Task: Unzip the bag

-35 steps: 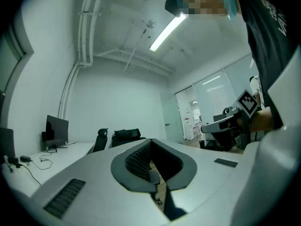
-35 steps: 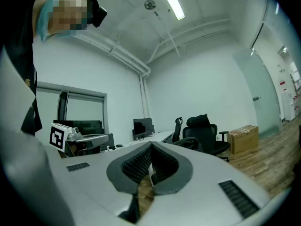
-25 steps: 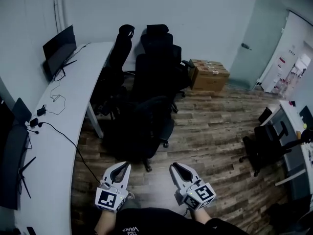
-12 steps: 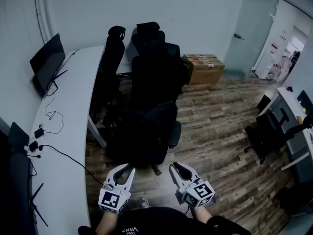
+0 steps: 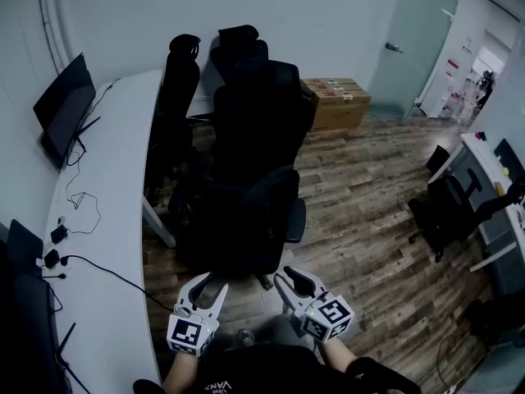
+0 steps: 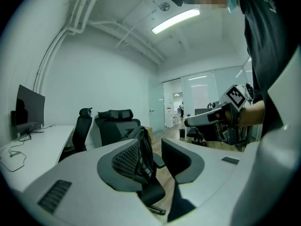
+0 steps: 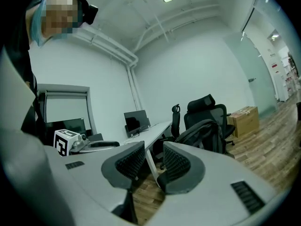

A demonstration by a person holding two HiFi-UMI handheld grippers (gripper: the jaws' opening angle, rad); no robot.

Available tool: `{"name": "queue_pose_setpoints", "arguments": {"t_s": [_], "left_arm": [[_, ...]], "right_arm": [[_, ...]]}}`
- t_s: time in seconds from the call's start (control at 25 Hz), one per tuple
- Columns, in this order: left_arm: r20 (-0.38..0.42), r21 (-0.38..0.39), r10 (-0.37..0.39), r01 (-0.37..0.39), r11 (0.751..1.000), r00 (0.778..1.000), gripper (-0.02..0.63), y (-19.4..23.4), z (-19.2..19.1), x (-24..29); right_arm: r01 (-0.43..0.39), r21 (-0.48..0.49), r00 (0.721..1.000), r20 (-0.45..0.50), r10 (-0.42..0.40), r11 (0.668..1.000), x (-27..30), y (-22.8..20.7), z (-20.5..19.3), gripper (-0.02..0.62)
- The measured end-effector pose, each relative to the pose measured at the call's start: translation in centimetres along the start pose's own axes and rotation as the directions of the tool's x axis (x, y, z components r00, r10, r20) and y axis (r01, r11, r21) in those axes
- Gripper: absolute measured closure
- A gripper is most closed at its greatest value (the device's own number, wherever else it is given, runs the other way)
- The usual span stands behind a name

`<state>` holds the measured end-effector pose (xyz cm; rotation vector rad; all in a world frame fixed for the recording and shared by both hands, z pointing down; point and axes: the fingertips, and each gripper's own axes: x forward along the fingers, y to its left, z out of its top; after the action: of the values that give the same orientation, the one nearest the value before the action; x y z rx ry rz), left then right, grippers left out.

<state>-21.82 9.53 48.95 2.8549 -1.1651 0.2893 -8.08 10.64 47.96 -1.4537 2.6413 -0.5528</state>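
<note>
As one bag [image 7: 202,134] drapes one chair [image 5: 271,220], left gripper [image 5: 212,284], right gripper [image 5: 287,276], opening empty.

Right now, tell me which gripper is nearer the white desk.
Left. The left gripper is just right of the white desk; the right gripper is farther right, over the wood floor. Both jaws have just been opening, nothing between them.

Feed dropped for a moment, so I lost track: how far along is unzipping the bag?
Done: nothing yet; the backpack sits untouched on the office chair, its zipper too dark to read. In hand: the left gripper and right gripper point toward the chair but are short of it, jaws just opened, both empty. Left: reach the backpack, grip the zipper pull, draw it open.
</note>
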Motion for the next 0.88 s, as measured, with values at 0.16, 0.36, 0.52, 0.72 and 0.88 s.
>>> {"name": "queue_pose_setpoints", "arguments": {"t_s": [0.16,0.36,0.52,0.72,0.88], "left_arm": [[0.007,0.033,0.006,-0.007,0.999,1.0,0.44,0.8,-1.0,2.1],[0.042,0.052,0.065,-0.067,0.996,0.997,0.433,1.9,-0.3,5.0],[0.073,0.022,0.11,-0.112,0.993,0.991,0.406,3.2,0.4,7.1],[0.047,-0.025,0.173,-0.172,0.985,0.984,0.373,5.4,-0.9,10.0],[0.033,-0.042,0.201,-0.199,0.979,0.979,0.367,6.3,-1.3,11.7]], "right_arm": [[-0.033,0.003,0.999,-0.035,0.033,0.999,2.1,-1.8,-0.9,0.489],[-0.102,-0.03,0.99,-0.099,0.098,0.994,5.9,-4.7,-1.8,0.489],[-0.152,-0.046,0.982,-0.117,0.145,0.987,9.3,-7.2,-2.0,0.489],[-0.213,-0.056,0.962,-0.188,0.199,0.975,14.3,-9.9,-3.3,0.489],[-0.252,-0.027,0.94,-0.245,0.238,0.967,18.0,-11.7,-5.2,0.489]]}}
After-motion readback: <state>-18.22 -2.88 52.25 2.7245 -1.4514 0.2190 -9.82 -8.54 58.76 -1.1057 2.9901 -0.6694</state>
